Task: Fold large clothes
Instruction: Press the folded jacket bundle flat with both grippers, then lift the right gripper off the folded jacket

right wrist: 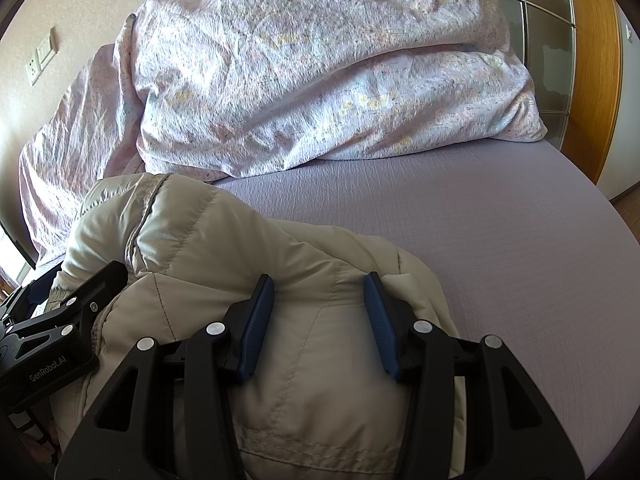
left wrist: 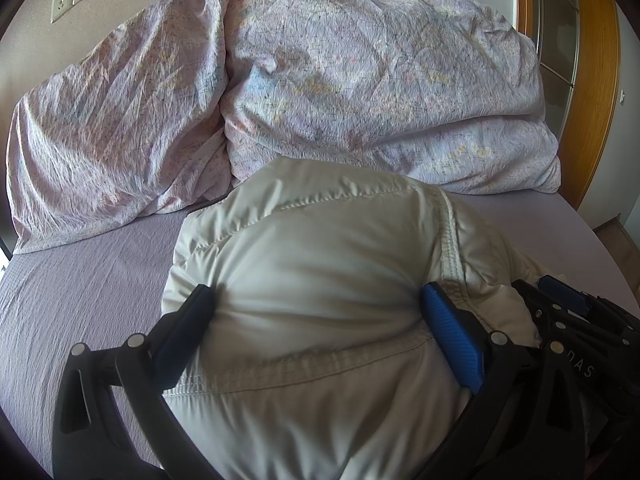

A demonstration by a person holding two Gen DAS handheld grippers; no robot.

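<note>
Left wrist view: both tools, left tool (left wrist: 316, 312) and right tool (right wrist: 319, 312), pinch the bunched jacket (left wrist: 312, 248) on the bed (left wrist: 92, 264), mid-fold; next, probably lay it flat.

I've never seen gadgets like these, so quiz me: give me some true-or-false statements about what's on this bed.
1. A pale puffy jacket bulges between the jaws of the left gripper. True.
2. The bed sheet is bright green. False: it is lilac.
3. A crumpled patterned duvet lies behind the jacket. True.
4. The right gripper hangs over bare sheet. False: jacket fabric sits between its jaws.
5. The jacket hangs on a hanger. False: it is bundled on the bed.
</note>
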